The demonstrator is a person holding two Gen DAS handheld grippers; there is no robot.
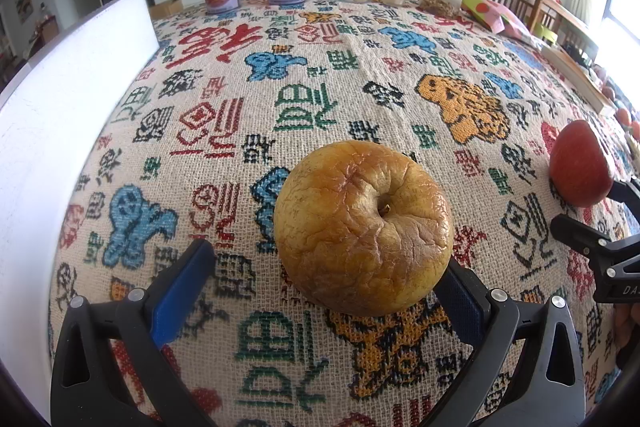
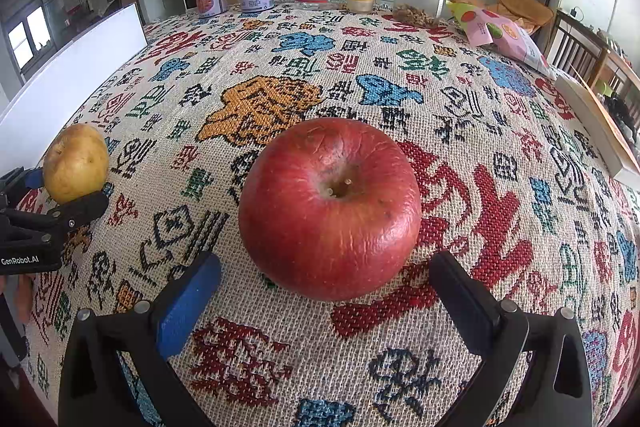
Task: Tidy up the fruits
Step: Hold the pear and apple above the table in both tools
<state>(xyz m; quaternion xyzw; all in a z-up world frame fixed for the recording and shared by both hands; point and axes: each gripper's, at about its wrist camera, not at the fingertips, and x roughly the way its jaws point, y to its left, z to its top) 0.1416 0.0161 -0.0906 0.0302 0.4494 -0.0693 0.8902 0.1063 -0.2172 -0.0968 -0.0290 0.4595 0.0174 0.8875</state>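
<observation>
Two fruits on the tablecloth (image 1: 320, 75), one before each claw.
Left gripper (image 1: 324, 279) released around the yellow apple (image 1: 362, 227); right gripper (image 2: 324, 287) released around the red apple (image 2: 330, 207).

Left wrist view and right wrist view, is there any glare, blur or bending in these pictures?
Left wrist view: the white board is blown out, and window glare washes the right edge; the yellow apple is sharp. Right wrist view: evenly lit, the red apple crisp with a soft sheen. In both, fisheye bulges the tablecloth and darkens the corners.
</observation>
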